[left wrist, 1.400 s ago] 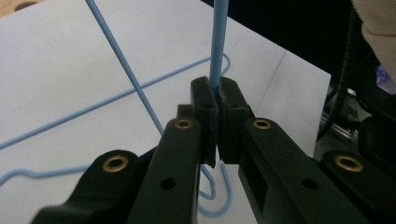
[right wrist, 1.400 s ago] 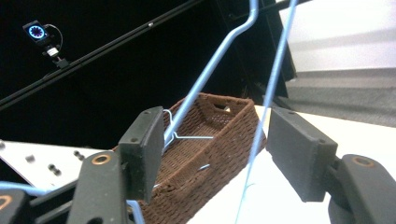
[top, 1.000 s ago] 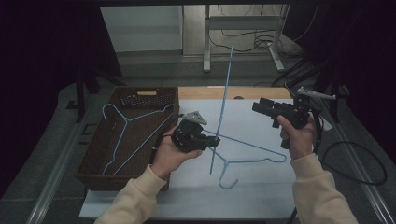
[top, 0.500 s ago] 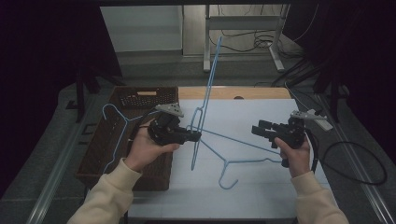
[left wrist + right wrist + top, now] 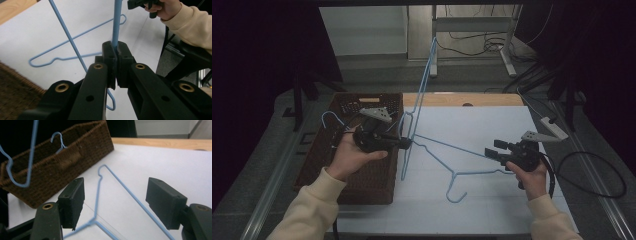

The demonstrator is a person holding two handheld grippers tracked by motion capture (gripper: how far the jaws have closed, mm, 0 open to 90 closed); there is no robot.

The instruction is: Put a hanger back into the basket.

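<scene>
Hanger lifted toward the basket

My left gripper clamps the upright thin blue wire hanger, carrying it to the brown wicker basket at nine o'clock; my right gripper gapes over the flat blue wire hanger.

The person wears a cream long-sleeved top, its cuffs ribbed and snug at both wrists. Each hand carries a black claw. The left claw has a pale grey three-cornered plate on top, dotted with small holes. The right claw bears a like plate and trails a black cable in a wide loop. Up close, the jaw arms are matte black with brass-ringed screw holes and blocky square pads.
</scene>
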